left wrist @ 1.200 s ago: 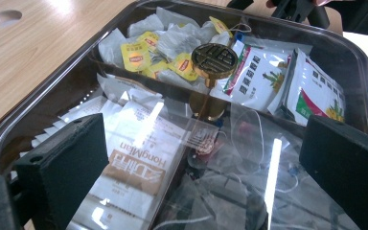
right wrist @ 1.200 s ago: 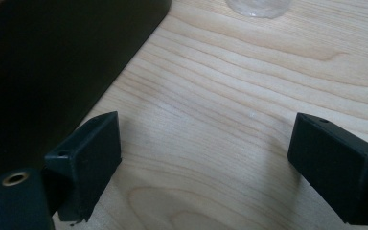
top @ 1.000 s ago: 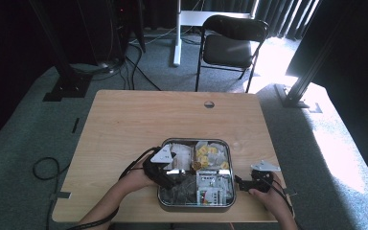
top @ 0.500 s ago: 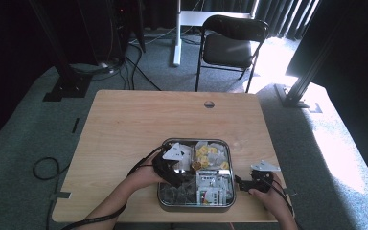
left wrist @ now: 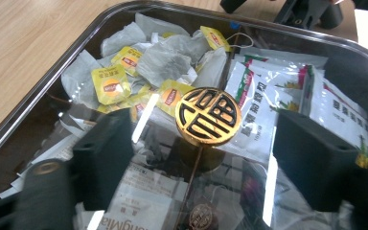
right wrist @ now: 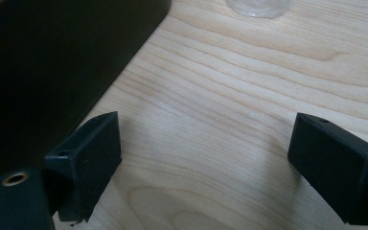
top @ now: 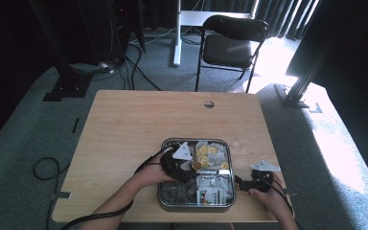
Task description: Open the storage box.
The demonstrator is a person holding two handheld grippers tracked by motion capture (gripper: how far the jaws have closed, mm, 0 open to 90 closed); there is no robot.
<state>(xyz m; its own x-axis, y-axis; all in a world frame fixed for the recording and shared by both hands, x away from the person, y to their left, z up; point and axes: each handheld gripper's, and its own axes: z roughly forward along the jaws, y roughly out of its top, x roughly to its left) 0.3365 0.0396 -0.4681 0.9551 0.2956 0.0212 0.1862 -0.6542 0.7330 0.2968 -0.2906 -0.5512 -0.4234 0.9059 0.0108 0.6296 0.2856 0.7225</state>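
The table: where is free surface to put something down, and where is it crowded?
The table is bare on its whole far half, between the round hole and the tea box, and along the left side. It is crowded near the front edge: the box, left gripper, right gripper.

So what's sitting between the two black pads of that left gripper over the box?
In the left gripper view, the round gold knob on the box's clear lid stands between the left gripper pads, which have just been closing but remain apart from it.

Box [right wrist: 52, 62] cut off at frame edge, sachet [left wrist: 287, 91] print perhaps too blurred to read
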